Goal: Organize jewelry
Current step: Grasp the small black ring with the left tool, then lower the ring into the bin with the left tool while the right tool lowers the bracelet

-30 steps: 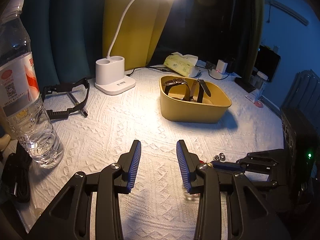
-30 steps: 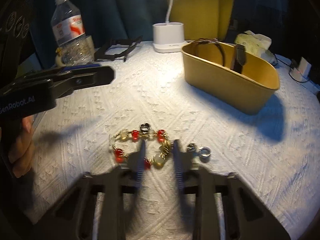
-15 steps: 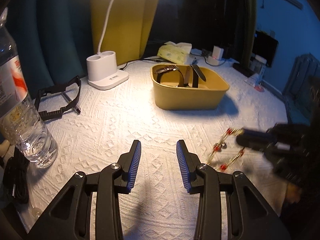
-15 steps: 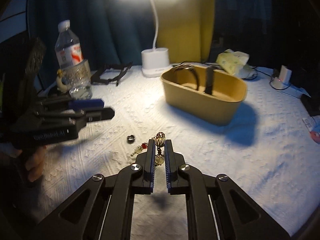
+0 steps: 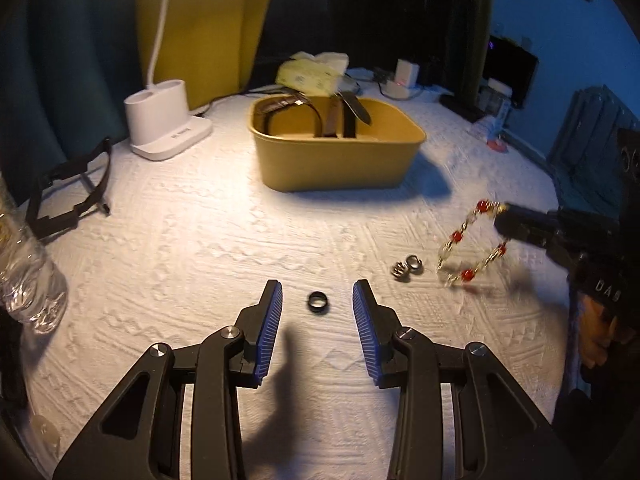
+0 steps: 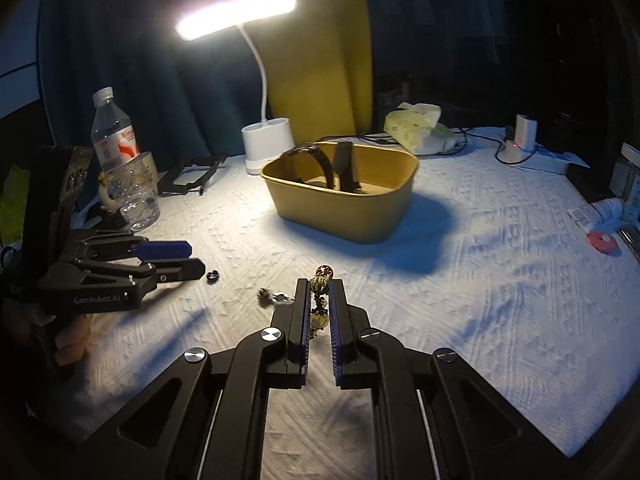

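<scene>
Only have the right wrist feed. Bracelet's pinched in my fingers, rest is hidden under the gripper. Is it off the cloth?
Observer: In the left wrist view the bracelet hangs as an open loop from the right gripper. Its lowest links are blurred just above the cloth, so I cannot tell if they clear it.
Operator: Left gripper on the black ring?
Observer: Not yet. The left gripper is open, and the black ring lies flat on the cloth between its fingertips.
Operator: The small bits near my tips?
Observer: Two silver rings, touching each other, on the cloth between the black ring and the bracelet.
</scene>
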Demonstrator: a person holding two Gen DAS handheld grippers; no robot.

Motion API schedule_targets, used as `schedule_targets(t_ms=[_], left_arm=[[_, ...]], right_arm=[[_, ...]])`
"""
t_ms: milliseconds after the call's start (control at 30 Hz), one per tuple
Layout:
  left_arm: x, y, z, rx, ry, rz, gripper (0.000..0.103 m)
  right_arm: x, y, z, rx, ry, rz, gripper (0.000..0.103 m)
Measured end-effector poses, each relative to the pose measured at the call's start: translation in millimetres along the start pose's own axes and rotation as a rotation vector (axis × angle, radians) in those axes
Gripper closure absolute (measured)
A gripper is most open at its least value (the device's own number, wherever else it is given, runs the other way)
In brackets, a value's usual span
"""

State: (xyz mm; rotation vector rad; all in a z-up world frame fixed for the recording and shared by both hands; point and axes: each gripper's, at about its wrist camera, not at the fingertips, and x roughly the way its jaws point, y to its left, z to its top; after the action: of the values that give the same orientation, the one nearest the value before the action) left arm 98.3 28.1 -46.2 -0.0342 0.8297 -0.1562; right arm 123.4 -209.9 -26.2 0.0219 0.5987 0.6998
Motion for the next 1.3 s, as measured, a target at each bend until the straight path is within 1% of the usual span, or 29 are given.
schedule_targets(t_ms=[133, 233, 267, 433, 633, 700, 833, 933, 1133, 1200, 1300], left_arm=[[13, -9, 0, 0.026, 0.064, 0.038, 0.064], [17, -10, 1, 0.022, 0.081, 0.052, 0.065], [18, -10, 1, 0.019, 0.082, 0.051, 0.074], [21, -9, 4, 0.007, 0.081, 0.062, 0.088], [21, -5, 5, -0.011, 0.072, 0.039, 0.088], [18, -4, 5, -0.019, 0.056, 0.025, 0.088], [1, -9, 9, -0.003, -0.021, 0.029, 0.089], [-15, -9, 18, -0.015, -0.076, -0.007, 0.088], [-31, -4, 43, -0.080, -0.137, -0.074, 0.089], [-38, -6, 53, -0.066, -0.174, -0.085, 0.089], [-41, -9, 65, -0.025, -0.218, -0.057, 0.088]], right_arm=[[-6, -12, -1, 0.024, -0.014, -0.006, 0.094], [-11, -16, 2, 0.024, -0.025, -0.009, 0.094], [-13, -17, 2, 0.024, -0.026, -0.011, 0.094], [-14, -17, 8, 0.013, -0.019, -0.013, 0.094], [-19, -10, 14, -0.025, -0.007, -0.031, 0.094], [-19, -8, 17, -0.026, 0.001, -0.038, 0.094], [-19, -2, 27, -0.045, 0.005, -0.060, 0.094], [-20, 2, 39, -0.045, -0.009, -0.081, 0.094], [-21, 2, 70, -0.028, -0.049, -0.116, 0.094], [-19, -3, 79, -0.015, -0.071, -0.122, 0.094], [-12, -8, 93, -0.002, -0.099, -0.124, 0.094]])
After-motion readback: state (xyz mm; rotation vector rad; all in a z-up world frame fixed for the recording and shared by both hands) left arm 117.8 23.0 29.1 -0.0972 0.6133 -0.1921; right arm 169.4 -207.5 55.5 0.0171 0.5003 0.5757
